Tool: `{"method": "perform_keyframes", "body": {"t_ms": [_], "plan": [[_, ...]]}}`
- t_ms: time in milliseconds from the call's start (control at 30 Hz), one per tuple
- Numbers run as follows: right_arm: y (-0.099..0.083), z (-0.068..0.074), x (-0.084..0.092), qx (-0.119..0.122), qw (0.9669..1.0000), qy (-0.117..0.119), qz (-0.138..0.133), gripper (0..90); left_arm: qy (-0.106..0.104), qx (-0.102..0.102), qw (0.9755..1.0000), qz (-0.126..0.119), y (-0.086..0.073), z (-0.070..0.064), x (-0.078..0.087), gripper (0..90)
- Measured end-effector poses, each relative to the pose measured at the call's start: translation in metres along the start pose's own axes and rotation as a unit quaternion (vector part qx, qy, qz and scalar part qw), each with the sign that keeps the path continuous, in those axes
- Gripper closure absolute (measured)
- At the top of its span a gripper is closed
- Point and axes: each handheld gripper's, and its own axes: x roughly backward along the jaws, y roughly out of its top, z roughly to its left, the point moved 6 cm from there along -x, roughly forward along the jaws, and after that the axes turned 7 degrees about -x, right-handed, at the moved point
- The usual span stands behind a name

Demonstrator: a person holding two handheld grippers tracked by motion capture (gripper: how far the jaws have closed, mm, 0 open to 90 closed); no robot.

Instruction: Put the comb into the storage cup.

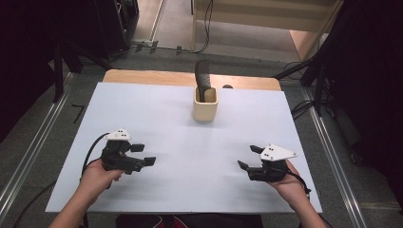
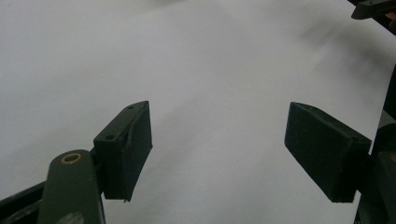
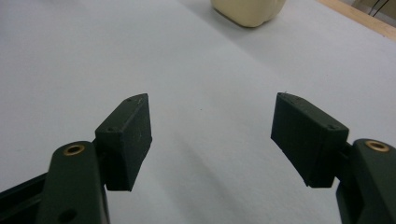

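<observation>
My fingers (image 3: 126,140) on both grippers stand wide apart, gripping nothing. The cream holder (image 1: 206,105), a dark tool (image 1: 203,76) upright in it, sits untouched near the table's (image 1: 157,109) far edge, so I judge the work unstarted. My left gripper (image 1: 143,154) and right gripper (image 1: 249,156) rest low, angled inward.

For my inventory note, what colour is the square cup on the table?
Cream cup, clearest in the high view.

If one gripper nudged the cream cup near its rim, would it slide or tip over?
The cream cup looks apt to tip: it is taller than wide, and the dark tool rises well above its rim, probably raising its balance point. Its smooth sides and the smooth white table suggest a low push would more likely slide it.
</observation>
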Motion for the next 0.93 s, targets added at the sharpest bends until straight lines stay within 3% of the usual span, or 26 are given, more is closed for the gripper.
{"method": "perform_keyframes", "body": {"t_ms": [867,933], "plan": [[-0.001,0.000,-0.001,0.001,1.0000,0.002,0.003,27.0,0.014,0.003,0.9999,0.003,-0.011,0.006,0.010,24.3],[-0.001,0.000,-0.002,-0.013,0.9998,0.014,0.005,27.2,0.022,0.002,0.9997,0.005,-0.011,0.007,0.010,24.4]]}}
